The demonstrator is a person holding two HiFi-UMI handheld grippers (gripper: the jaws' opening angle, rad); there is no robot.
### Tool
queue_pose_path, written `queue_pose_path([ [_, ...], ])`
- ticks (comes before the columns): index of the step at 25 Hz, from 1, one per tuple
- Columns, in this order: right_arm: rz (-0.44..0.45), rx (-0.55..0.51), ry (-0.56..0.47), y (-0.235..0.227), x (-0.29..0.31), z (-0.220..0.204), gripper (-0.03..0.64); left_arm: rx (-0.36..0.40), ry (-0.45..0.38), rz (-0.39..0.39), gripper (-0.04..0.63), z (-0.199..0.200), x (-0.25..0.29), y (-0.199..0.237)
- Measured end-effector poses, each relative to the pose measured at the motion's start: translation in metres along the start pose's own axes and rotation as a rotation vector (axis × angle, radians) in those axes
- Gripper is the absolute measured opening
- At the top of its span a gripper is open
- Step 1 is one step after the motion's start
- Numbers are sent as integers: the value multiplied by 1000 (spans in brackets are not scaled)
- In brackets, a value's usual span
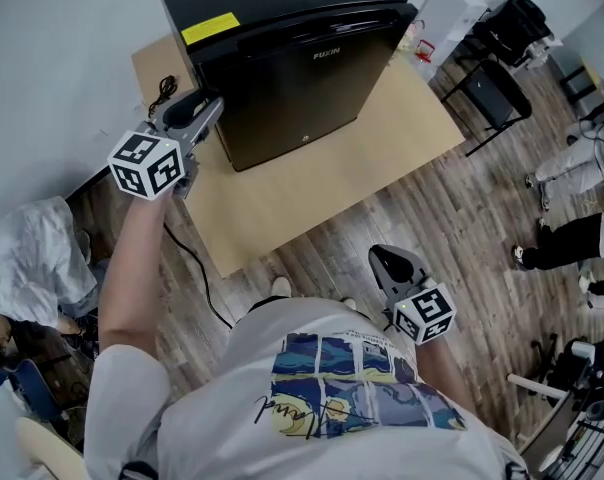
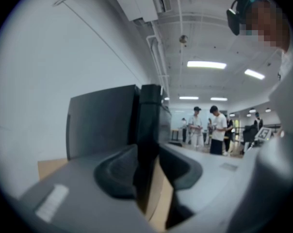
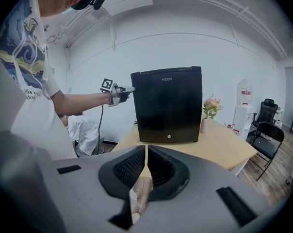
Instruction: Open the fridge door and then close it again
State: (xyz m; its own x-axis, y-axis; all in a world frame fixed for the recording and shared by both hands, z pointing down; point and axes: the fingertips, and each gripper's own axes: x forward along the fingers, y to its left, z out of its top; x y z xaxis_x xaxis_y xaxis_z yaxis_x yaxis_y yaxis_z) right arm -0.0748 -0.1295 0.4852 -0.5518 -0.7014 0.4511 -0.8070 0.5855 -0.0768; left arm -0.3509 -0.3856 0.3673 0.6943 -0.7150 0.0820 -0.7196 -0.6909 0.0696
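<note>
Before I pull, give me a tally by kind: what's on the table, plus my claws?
fridge: 1
vase of flowers: 1
cable: 1
claws: 2 (left claw, right claw)
Total: 5

- The head view looks steeply down from above the person onto the fridge (image 1: 282,68) and table (image 1: 402,128).
- The left gripper view sits very near the fridge's front edge, facing past it into the room.
- The right gripper view is farther back and level, facing the fridge front. It shares the fridge, table and left gripper (image 1: 210,108) with the head view.
</note>
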Motion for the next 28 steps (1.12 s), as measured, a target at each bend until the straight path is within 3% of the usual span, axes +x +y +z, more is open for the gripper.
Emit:
queue_pose_path([
  [14, -23, 11, -13, -14, -26, -9, 17, -13, 6, 49, 150, -1, -2, -1],
  [18, -12, 6, -14, -21, -40, -9, 17, 28, 10, 48, 144, 1, -11, -27],
  [28, 68, -16, -19, -32, -64, -18, 17, 26, 22, 132, 143, -3, -24, -79],
])
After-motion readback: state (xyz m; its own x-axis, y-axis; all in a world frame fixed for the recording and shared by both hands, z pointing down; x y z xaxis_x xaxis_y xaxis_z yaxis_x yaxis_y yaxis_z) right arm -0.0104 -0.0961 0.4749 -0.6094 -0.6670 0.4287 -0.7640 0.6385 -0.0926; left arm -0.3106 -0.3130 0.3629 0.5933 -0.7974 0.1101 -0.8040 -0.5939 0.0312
